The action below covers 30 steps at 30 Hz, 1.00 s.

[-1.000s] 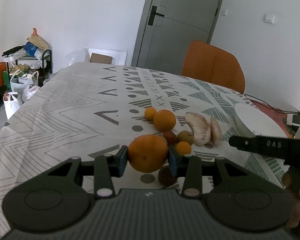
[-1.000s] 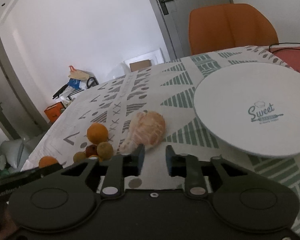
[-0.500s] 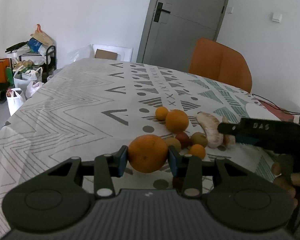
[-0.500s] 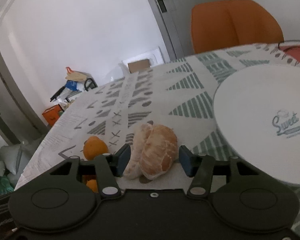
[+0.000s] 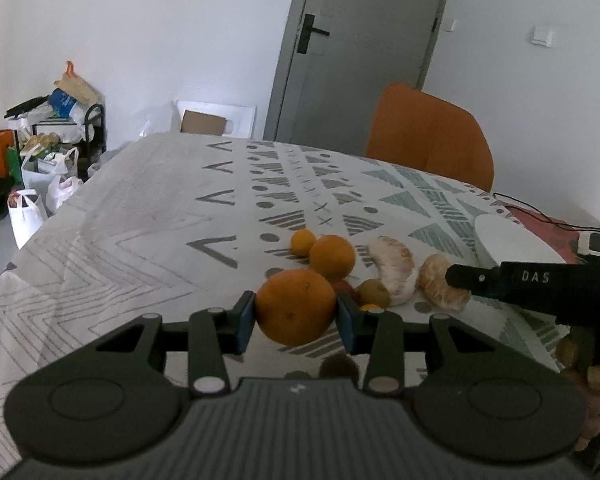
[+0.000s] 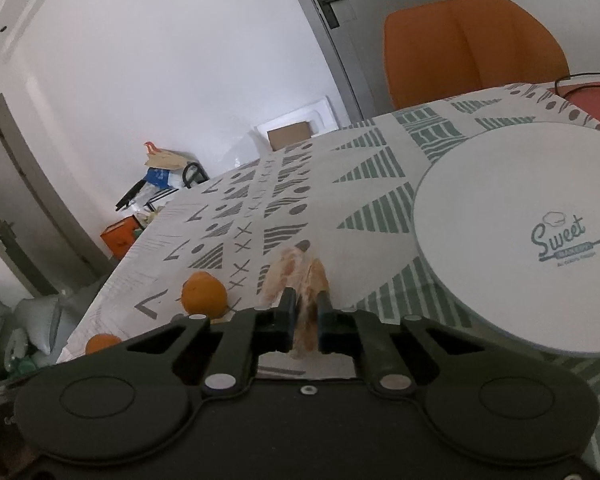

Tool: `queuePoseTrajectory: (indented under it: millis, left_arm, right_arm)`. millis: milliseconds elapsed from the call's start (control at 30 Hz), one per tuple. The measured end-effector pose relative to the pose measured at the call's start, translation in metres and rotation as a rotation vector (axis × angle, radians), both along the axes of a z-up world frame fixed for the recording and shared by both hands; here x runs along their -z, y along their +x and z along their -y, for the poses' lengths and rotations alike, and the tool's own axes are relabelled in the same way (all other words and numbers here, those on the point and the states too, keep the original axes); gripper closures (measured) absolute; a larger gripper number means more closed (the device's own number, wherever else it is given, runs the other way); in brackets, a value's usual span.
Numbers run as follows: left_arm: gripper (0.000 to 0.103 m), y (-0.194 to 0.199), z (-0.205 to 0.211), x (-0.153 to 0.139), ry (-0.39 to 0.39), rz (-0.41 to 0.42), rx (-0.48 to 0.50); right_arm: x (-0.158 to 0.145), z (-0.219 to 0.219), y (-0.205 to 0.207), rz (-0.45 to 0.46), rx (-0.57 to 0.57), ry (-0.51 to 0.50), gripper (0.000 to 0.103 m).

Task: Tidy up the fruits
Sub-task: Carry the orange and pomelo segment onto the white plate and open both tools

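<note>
Now right hand-held gripper just closed, pinching peeled citrus segment; white plate just right, nearer this hand. Left hand-held gripper clamps orange.

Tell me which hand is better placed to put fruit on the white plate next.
Right, probably. The right gripper has just closed on a peeled citrus piece, and the white plate lies just beside it. The left gripper holds an orange farther from the plate.

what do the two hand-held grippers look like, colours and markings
Both are matt black plastic. The left hand-held gripper has blue pads on its fingers, pale round pivot caps, two round discs and a ribbed centre panel. The right hand-held gripper has black finger faces and a small centre screw; in the left wrist view its side carries white "DAS" lettering.
</note>
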<state>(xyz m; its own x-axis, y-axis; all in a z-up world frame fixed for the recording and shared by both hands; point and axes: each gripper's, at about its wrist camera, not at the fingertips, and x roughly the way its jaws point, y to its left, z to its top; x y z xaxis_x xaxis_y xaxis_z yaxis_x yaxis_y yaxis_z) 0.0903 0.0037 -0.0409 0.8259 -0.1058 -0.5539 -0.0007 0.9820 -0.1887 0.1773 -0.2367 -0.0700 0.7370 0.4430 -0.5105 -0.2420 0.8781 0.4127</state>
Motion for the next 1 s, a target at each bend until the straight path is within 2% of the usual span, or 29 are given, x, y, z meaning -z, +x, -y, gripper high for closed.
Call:
queuePoseTrajectory:
  millis: [367, 800, 1000]
  left_arm:
    - [0.062, 0.003, 0.019, -0.015, 0.018, 0.025, 0.037]
    - [0.062, 0.011, 0.063, -0.026, 0.056, 0.053, 0.124]
    - [0.062, 0.014, 0.085, -0.029, 0.076, 0.06, 0.165]
  right_arm:
    - [-0.019, 0.017, -0.017, 0.083, -0.002, 0.029, 0.096]
    - [-0.039, 0.07, -0.033, 0.191, 0.11, 0.046, 0.096]
    - [-0.034, 0.095, -0.033, 0.196, 0.16, 0.055, 0.096]
